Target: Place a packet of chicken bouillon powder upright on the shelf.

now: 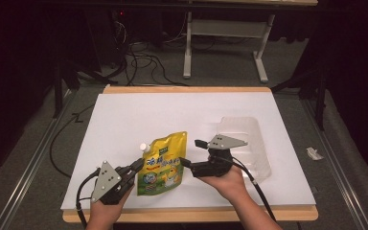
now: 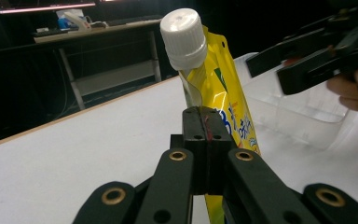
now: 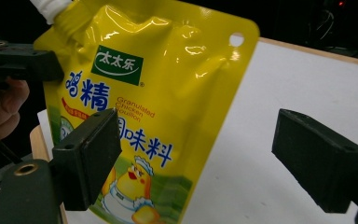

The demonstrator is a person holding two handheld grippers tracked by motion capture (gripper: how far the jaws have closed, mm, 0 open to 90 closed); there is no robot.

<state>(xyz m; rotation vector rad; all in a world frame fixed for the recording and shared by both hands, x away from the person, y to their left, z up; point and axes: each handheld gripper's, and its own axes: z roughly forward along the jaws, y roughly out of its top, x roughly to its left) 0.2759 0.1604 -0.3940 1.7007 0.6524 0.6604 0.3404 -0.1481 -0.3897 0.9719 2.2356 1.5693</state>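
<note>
White board (image 1: 124,120) covered the table, and over its near edge your left gripper (image 1: 135,168) had its jaws clamped on the yellow spout pouch (image 1: 165,163), holding it upright. Your right gripper (image 1: 190,152) stood wide apart and empty beside the pouch's far edge; judging by that, the next move called for closing there and carrying it to the clear tray (image 1: 249,143).

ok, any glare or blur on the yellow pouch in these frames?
High view: white table bright, surroundings dark, yellow pouch small and soft. Left gripper view: white cap and left tongs sharp, right tongs blurred. Right gripper view: glare streaks on the pouch's upper foil, print legible, its own tongs soft.
</note>
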